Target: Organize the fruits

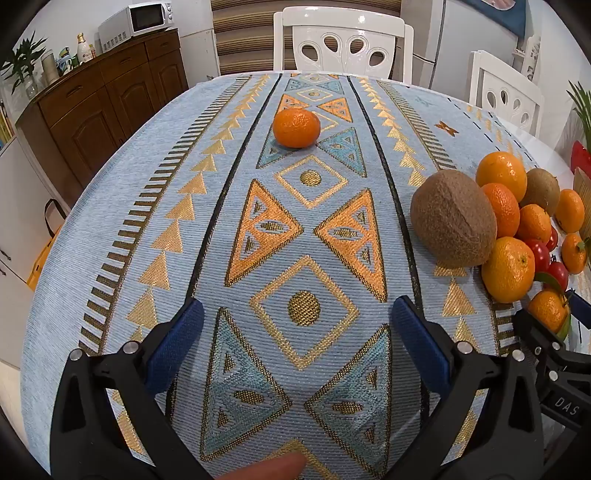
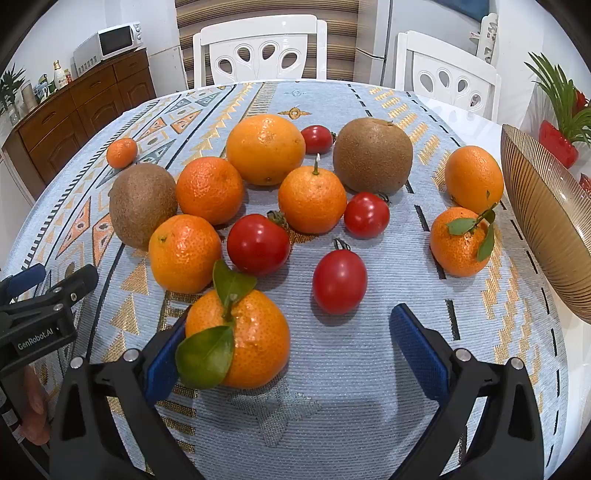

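Several fruits lie on the patterned tablecloth. In the right wrist view a leafy tangerine lies just inside the left finger of my right gripper, whose jaws stand wide open and do not press it. Ahead lie a big orange, two kiwis, more tangerines and red tomatoes. My left gripper is open over bare cloth. A lone tangerine sits far ahead of it; the fruit pile with a kiwi lies to its right.
A ribbed amber glass bowl stands at the table's right edge. White chairs stand behind the table. A wooden sideboard with a microwave is at the far left. A red ornament with a plant sits behind the bowl.
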Demonstrator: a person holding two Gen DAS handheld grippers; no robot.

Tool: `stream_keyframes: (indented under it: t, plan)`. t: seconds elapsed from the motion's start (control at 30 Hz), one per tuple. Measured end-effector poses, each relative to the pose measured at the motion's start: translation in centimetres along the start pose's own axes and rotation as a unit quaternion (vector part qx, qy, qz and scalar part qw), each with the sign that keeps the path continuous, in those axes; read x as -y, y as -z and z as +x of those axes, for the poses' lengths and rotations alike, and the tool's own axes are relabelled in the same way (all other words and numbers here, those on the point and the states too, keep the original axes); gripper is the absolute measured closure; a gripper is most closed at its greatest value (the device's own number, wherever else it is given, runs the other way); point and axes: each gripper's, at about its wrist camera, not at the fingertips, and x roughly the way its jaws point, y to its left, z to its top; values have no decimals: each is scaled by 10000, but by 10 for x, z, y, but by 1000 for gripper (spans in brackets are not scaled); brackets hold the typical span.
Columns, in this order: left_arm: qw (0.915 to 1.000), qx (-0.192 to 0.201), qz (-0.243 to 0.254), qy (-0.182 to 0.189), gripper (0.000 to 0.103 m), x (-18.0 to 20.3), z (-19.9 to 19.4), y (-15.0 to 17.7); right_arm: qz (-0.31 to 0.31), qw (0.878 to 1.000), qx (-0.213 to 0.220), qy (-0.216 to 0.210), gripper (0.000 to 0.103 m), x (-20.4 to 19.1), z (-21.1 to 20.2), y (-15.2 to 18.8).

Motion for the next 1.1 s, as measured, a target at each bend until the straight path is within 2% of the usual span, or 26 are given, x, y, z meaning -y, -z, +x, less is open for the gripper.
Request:
stream_keyframes:
  t: [0.17, 0.27, 0.3, 0.43, 0.5, 0.6, 0.67, 0.7, 0.8, 0.87, 0.97, 1.07, 1.1]
  plan:
    - [10000, -88, 40, 2, 3, 1, -2, 3, 5, 10000, -39, -20, 5, -1, 8, 9]
    - [9995, -293, 84, 32, 3, 3, -9, 11, -181, 9974, -687, -151, 5, -2, 6, 17]
    - [9992, -372, 106, 72, 3, 4, -13, 14, -201, 9966, -765, -230, 5, -2, 5, 21]
    - [9986, -393, 284, 224, 3, 3, -26, 30, -376, 9980, -377, -329, 5, -2, 2, 40]
    - [9984, -331, 382, 240, 3, 9, -33, 35, -473, 9974, -407, -372, 5, -2, -2, 47]
    - [9980, 189, 573, 195, 3, 19, -58, 42, -187, 9987, -140, -451, 5, 9, -17, 53]
    - [9956, 610, 679, 190, 3, 31, -76, 34, 187, 9970, 561, -499, 5, 26, -48, 61]
    - [9945, 772, 648, 281, 3, 36, -83, 29, 256, 9955, 826, -389, 5, 32, -60, 62]
    - [9923, 979, 531, 544, 3, 40, -82, 19, 288, 9933, 1106, -150, 5, 38, -72, 59]
    - [9921, 1085, 465, 431, 3, 42, -71, 18, 91, 9933, 1128, -254, 5, 34, -70, 60]
    - [9915, 1010, 224, 783, 3, 39, -62, 27, -208, 9939, 1079, 58, 5, 24, -60, 62]
    - [9889, 1232, 164, 817, 3, 31, -68, 27, -329, 9930, 1128, 116, 5, 21, -59, 63]
    - [9895, 1183, 127, 823, 3, 29, -65, 27, -293, 9937, 1074, 128, 5, 22, -57, 62]
